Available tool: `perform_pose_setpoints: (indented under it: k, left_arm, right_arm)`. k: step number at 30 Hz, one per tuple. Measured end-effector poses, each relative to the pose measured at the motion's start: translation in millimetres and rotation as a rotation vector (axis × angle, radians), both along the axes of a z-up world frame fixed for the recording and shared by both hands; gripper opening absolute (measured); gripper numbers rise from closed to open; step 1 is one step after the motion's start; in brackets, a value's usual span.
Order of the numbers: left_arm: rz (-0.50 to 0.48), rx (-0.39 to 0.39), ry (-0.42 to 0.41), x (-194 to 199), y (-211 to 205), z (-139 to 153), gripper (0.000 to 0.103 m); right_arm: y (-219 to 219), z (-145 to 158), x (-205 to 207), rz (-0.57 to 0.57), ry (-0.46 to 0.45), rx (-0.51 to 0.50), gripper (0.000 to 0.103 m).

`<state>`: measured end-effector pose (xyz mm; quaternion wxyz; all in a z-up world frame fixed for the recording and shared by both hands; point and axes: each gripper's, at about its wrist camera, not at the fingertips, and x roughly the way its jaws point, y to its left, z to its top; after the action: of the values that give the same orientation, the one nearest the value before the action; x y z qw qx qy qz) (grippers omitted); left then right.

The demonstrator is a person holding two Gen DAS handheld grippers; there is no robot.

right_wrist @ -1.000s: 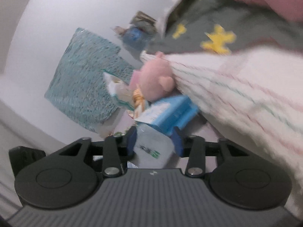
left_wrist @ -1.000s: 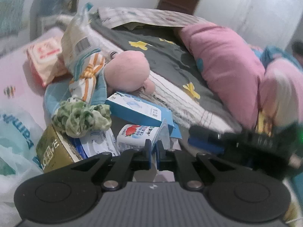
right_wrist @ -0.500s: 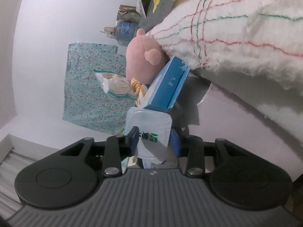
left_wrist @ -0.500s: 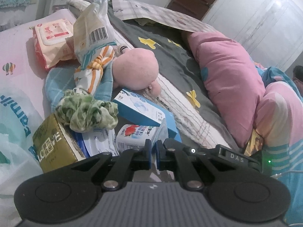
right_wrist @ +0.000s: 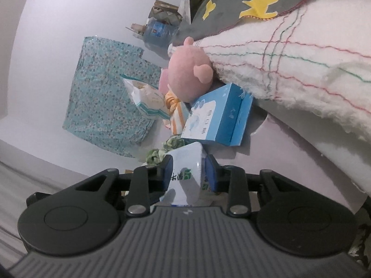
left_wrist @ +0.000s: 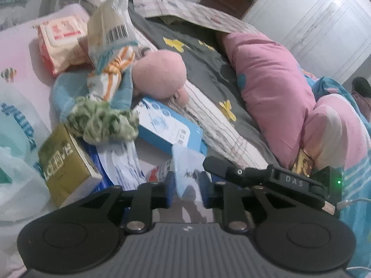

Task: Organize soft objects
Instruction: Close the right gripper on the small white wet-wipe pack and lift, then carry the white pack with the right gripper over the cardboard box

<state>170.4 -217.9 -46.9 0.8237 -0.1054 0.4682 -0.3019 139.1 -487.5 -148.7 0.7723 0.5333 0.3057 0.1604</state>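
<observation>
A small white soft tissue pack (right_wrist: 185,159) with green print sits between the fingers of my right gripper (right_wrist: 189,173). Its blue pads press on both sides while the jaws are closing. In the left wrist view the same pack (left_wrist: 185,162) stands up between the fingers of my left gripper (left_wrist: 187,190). Those jaws are opening and a gap shows on each side of the pack. The right tool's black body (left_wrist: 289,180) lies just right of it. Behind are a pink plush toy (left_wrist: 160,74), a green ruffled cloth (left_wrist: 102,122) and a striped cloth (left_wrist: 111,74).
A blue box (left_wrist: 167,127) and an olive box (left_wrist: 65,162) lie in the pile on the bed. Further back are an orange wipes pack (left_wrist: 62,37) and a barcoded bag (left_wrist: 111,30). A pink pillow (left_wrist: 271,88) and a grey starred blanket (left_wrist: 204,69) fill the right; a plastic bag (left_wrist: 16,139) lies left.
My left jaws, shut before, have parted. The right gripper has squeezed in on the white pack and brought it up between the left fingers.
</observation>
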Motion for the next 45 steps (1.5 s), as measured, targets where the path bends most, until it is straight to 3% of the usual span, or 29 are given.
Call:
perform_pose_setpoints:
  k: [6,19,35,41,45]
  left_arm:
    - [0.010,0.059,-0.012,6,-3,-5,0.028]
    - [0.022,0.035,-0.017,-2,-2,2,0.019]
    - [0.065,-0.087,-0.168,-44,40,73,0.018]
    - [0.149,-0.120,-0.217,-61,85,95,0.018]
    - [0.254,-0.115,-0.260,-76,129,113,0.018]
  right_arm:
    - [4,-10,0,0.037,0.039,-0.007,0.027]
    - [8,13,-9,0.021,0.025,-0.067,0.020]
    - [35,100,-44,0.036,-0.114,-0.162,0.020]
    - [69,132,-38,0.124,-0.171,-0.186,0.020]
    - [109,155,-25,0.225,-0.222,-0.190,0.020]
